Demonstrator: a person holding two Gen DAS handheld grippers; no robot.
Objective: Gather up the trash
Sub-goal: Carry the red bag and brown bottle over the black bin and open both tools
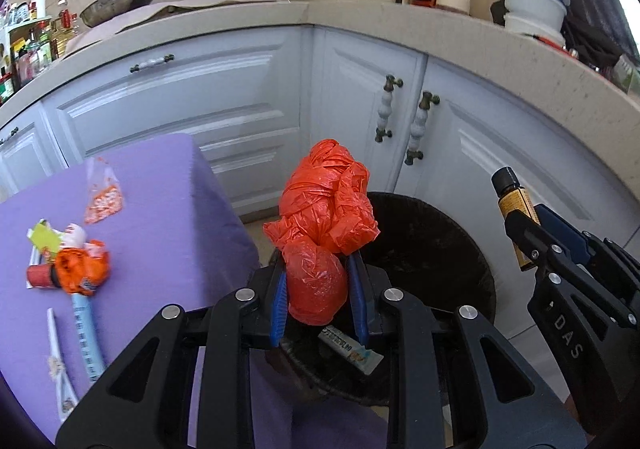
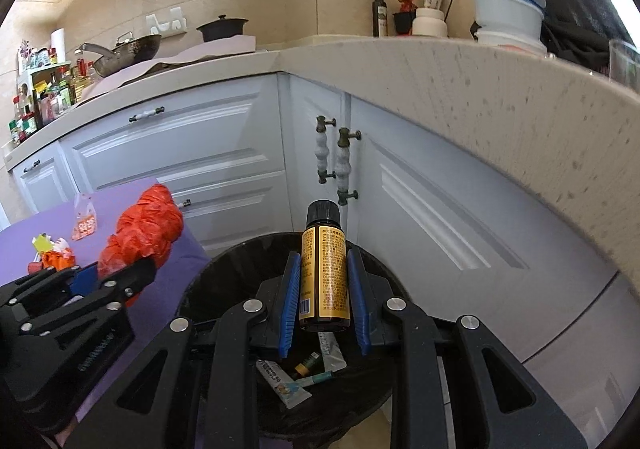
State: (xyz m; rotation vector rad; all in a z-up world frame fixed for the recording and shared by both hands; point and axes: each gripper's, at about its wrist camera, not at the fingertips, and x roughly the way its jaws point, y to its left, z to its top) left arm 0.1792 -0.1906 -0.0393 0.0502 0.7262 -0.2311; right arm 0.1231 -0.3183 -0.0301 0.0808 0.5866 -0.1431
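**Both tongs loaded above the bin**

The left tongs (image 1: 320,301) pinched a crumpled orange plastic bag (image 1: 324,209), its blue pads (image 1: 279,309) pressed against the bag's lower lump while the rest bulged up above the fingertips. The bag hung over the near-left rim of the black bin (image 1: 452,249), just where the purple bench (image 1: 160,209) edge met it.

The right tongs (image 2: 324,297) were closed on a small brown bottle (image 2: 323,273) with a black cap and yellow label, held upright between the pads and directly above the bin (image 2: 224,269) mouth. Inside the bin lay a white tube (image 2: 282,383), a small vial and a sachet.

The bin stood on the floor in the corner, between the bench on the left and the white cabinet doors (image 2: 440,233) behind and to the right. The stone counter (image 2: 500,97) overhung the cabinets close on the right side; the space above the bin mouth was open.

On the bench, well apart from the bin, more rubbish remained: a clear packet with orange bits (image 1: 103,199), a cluster of wrappers with a red cap (image 1: 66,261), a pale blue tube (image 1: 86,337) and a white strip (image 1: 60,365) near the bench's front edge.
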